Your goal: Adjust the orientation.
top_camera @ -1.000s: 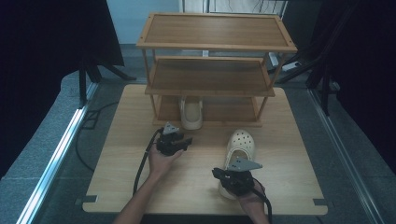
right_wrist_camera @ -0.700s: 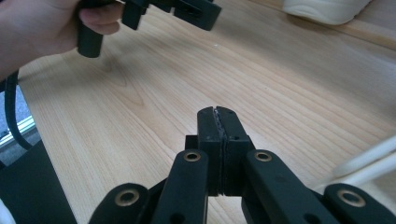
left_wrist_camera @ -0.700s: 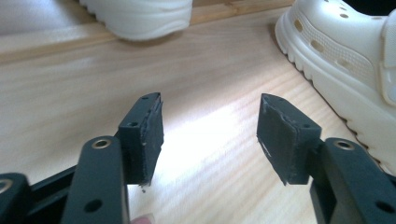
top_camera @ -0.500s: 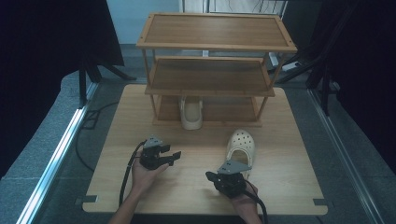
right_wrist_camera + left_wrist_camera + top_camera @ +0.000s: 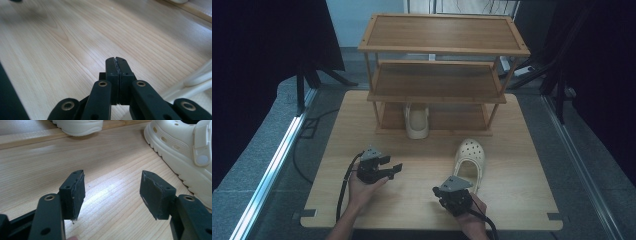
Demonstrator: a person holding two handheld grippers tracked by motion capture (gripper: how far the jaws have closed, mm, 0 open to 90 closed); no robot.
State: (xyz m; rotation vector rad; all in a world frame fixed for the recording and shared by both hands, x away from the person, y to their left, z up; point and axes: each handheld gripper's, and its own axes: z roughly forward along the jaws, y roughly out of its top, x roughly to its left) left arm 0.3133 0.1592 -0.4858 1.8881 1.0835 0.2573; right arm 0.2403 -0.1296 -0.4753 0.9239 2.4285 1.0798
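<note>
One cream clog (image 5: 469, 159) lies on the wooden table (image 5: 512, 200), toe toward the rack. A second cream clog (image 5: 417, 122) stands in the bottom level of the wooden shoe rack (image 5: 442, 50). My left gripper (image 5: 391, 165) rests in a hand at the near left, pointing right; its jaws have just been opening and stand wide with nothing between them (image 5: 112, 187). The loose clog (image 5: 187, 152) lies beyond its right jaw. My right gripper (image 5: 443, 192) sits just in front of that clog's heel, its pads pressed together on nothing (image 5: 116, 62).
The rack has three levels, and its two upper shelves are bare. A black cable (image 5: 343, 192) trails from the left gripper toward the table's near edge. Dark drapes and metal rails flank the table on both sides.
The left hand has pulled back from the rack's front toward the near left, and its jaws have spread wider. The right gripper has shifted slightly toward the near edge.
</note>
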